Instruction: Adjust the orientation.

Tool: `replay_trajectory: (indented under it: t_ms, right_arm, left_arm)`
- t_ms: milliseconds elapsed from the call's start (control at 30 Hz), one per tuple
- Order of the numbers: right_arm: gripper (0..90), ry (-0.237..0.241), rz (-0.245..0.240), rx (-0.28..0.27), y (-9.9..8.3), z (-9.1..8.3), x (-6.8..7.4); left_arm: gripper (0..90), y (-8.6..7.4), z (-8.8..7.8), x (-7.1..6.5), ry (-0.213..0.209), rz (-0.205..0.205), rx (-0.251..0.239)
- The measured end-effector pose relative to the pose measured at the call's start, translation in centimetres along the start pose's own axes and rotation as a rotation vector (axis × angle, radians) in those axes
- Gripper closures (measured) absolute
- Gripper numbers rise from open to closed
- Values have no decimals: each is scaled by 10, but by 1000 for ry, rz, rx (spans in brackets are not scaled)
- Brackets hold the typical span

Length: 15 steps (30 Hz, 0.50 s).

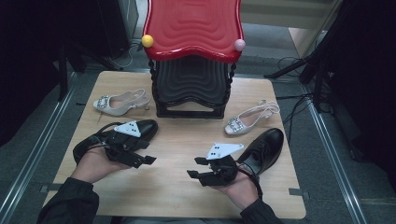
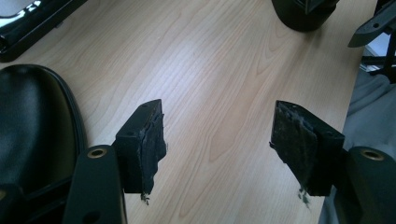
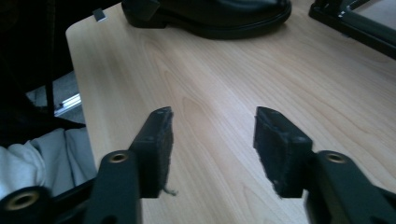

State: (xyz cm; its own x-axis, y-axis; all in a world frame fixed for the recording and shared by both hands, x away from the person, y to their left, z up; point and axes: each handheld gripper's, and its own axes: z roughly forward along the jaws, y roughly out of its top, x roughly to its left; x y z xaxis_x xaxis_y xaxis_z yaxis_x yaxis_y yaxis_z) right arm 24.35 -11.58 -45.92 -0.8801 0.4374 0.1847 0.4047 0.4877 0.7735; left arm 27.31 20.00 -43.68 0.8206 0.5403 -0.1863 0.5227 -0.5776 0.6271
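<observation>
Both grippers hover over the pale wooden table (image 1: 177,186) near its front edge. The left gripper (image 1: 148,151) gapes wide and empty beside the glossy black leather shoe (image 1: 140,128) toward the left edge. The right gripper (image 1: 196,167) stands half open, gripping nothing.

a rack (image 1: 191,88) stands behind two shoes (image 1: 135,133) (image 1: 264,149) on the table (image 1: 177,186).

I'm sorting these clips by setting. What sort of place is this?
Probably a lab or studio set up for recording, not a home: a bare wooden table holds staged shoes and a red-topped shoe rack, dark stands and loose cables ring it.
</observation>
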Motion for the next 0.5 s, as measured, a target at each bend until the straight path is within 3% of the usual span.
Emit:
replay_trajectory:
  t_ms: [167,333,433,500]
  right_arm:
    - [508,-21,-29,41,-1,4,2]
    - [541,12,1,61,0,6,3]
    - [536,66,16,68,1,9,4]
    - [533,77,9,83,1,11,7]
  left_arm:
    - [348,-3,-6,2,12,-8,1]
    - [348,-6,-12,5,25,-24,-5]
    - [349,-8,-16,7,32,-27,3]
    - [349,-10,-18,7,39,-33,6]
